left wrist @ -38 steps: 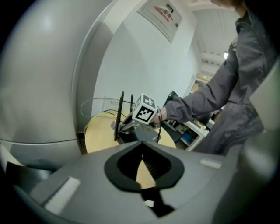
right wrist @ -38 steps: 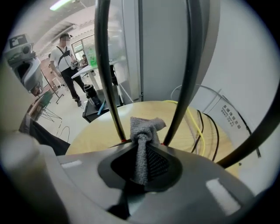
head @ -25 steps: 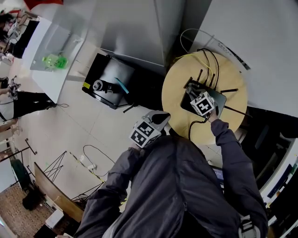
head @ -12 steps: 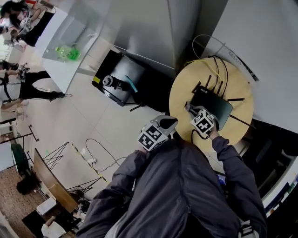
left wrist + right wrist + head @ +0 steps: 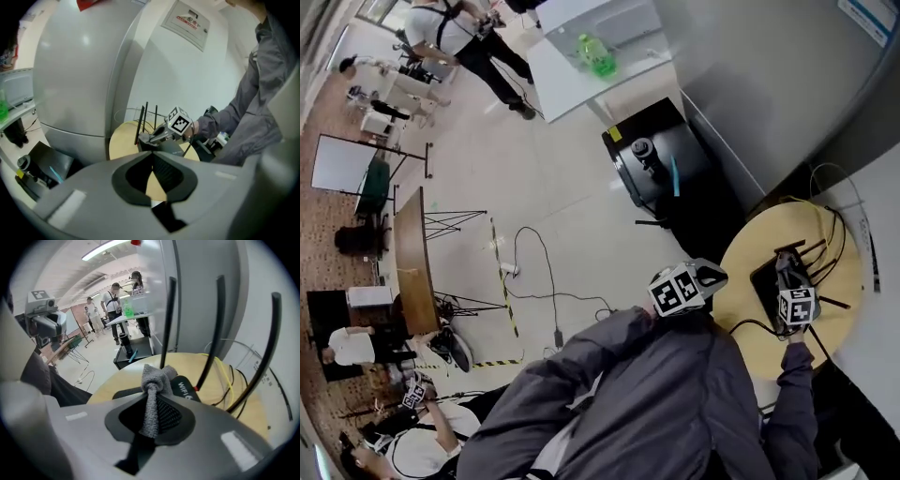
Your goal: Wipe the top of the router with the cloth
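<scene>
A black router (image 5: 767,278) with upright antennas lies on a round wooden table (image 5: 741,300). My right gripper (image 5: 783,265) rests over the router, shut on a bunched grey cloth (image 5: 157,376). In the right gripper view the cloth sticks out past my right gripper (image 5: 151,397), just above the router (image 5: 183,386). The left gripper (image 5: 712,275) hovers at the table's near-left edge, shut and empty. From the left gripper view, past its touching tips (image 5: 151,152), I see the router (image 5: 176,149) and the right gripper (image 5: 145,138) on it.
Yellow and black cables (image 5: 825,220) trail from the router across the table's far side. A black case (image 5: 661,169) sits on the floor by the table, and cords (image 5: 534,272) lie further left. A white table with a green bottle (image 5: 595,52) and several people are far off.
The head view has swung left, so the table now sits small at the right edge. The right gripper has stayed on the router with the cloth; the left gripper remains beside the table.
</scene>
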A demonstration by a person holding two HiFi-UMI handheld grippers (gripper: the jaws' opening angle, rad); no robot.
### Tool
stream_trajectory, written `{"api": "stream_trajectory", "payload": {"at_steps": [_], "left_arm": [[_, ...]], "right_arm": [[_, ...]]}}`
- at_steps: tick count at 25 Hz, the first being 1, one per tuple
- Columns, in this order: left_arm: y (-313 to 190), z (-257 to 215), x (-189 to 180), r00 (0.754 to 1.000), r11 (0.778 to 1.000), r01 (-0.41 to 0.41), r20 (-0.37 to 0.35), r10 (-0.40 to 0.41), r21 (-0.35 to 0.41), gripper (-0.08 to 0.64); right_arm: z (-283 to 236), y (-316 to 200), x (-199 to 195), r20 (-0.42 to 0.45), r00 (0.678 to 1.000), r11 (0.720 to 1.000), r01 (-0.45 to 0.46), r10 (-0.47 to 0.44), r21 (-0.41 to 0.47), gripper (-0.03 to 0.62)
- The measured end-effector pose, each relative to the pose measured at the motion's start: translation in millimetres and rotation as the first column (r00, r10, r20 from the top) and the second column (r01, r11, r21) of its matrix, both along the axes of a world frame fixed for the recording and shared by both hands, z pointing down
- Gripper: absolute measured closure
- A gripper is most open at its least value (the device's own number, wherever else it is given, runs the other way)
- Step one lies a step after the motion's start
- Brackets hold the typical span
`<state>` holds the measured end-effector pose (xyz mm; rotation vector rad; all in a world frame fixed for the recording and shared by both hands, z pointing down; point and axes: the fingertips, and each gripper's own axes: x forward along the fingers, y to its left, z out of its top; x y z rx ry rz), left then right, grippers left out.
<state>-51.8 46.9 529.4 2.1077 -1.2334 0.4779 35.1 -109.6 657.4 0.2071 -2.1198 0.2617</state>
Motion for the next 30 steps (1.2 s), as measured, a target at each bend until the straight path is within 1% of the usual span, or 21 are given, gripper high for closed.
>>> {"api": "stream_trajectory", "payload": {"at_steps": [2, 4, 6, 7, 9, 11, 14, 17, 23, 27, 29, 30], "left_arm": [[6.5, -0.7, 2.8, 1.000, 1.000, 0.010, -0.005, -0.010, 0.010, 0.560], [10.2, -2.5, 2.8, 1.000, 0.999, 0.017, -0.006, -0.016, 0.033, 0.560], [12.1, -6.8, -2.4, 1.000, 0.998, 0.026, 0.007, -0.027, 0.050, 0.560], [12.1, -9.7, -3.2, 1.000, 0.998, 0.027, 0.011, -0.027, 0.053, 0.560], [10.2, -12.5, 1.3, 1.000, 0.999, 0.009, 0.015, -0.010, 0.049, 0.560], [7.2, -12.3, 9.6, 1.000, 0.999, -0.022, 0.018, 0.021, 0.044, 0.560], [2.2, -11.4, 20.1, 0.998, 0.997, -0.062, 0.026, 0.061, 0.049, 0.560], [-2.4, -9.8, 28.3, 0.995, 0.994, -0.092, 0.029, 0.091, 0.052, 0.560], [-3.8, -9.1, 45.0, 0.990, 0.989, -0.140, 0.017, 0.139, 0.046, 0.560], [-3.5, -6.2, 55.1, 0.983, 0.982, -0.182, 0.004, 0.182, 0.049, 0.560], [-1.6, -4.1, 61.0, 0.979, 0.978, -0.201, -0.001, 0.202, 0.045, 0.560], [-1.1, -3.7, 62.5, 0.978, 0.977, -0.210, -0.001, 0.210, 0.043, 0.560]], "right_arm": [[2.9, -13.7, 14.0, -0.022, 0.999, 0.999, -0.039, 0.040, 0.030, 0.557], [10.1, -22.1, 16.6, -0.034, 0.997, 0.997, -0.062, 0.064, 0.055, 0.557], [16.7, -19.7, -0.6, -0.029, 0.999, 0.997, -0.039, 0.041, 0.065, 0.557], [18.6, -17.1, -5.9, -0.039, 0.999, 0.997, -0.023, 0.026, 0.069, 0.557], [19.7, -15.9, -0.5, -0.079, 0.997, 0.997, -0.017, 0.024, 0.078, 0.557], [19.5, -15.0, 7.0, -0.094, 0.995, 0.996, -0.029, 0.037, 0.084, 0.557], [17.4, -0.1, 10.6, -0.082, 0.996, 0.998, -0.032, 0.037, 0.059, 0.557], [16.9, 18.2, 14.7, -0.075, 0.997, 0.999, -0.010, 0.013, 0.045, 0.557], [14.1, 61.4, 16.0, -0.070, 0.995, 0.997, 0.072, -0.071, 0.009, 0.557], [10.7, 79.5, 10.6, -0.067, 0.988, 0.990, 0.139, -0.140, -0.018, 0.557], [11.5, 84.0, 11.7, -0.042, 0.989, 0.988, 0.136, -0.139, -0.066, 0.557], [10.4, 79.6, 12.2, -0.018, 0.993, 0.990, 0.113, -0.115, -0.089, 0.557]]}}
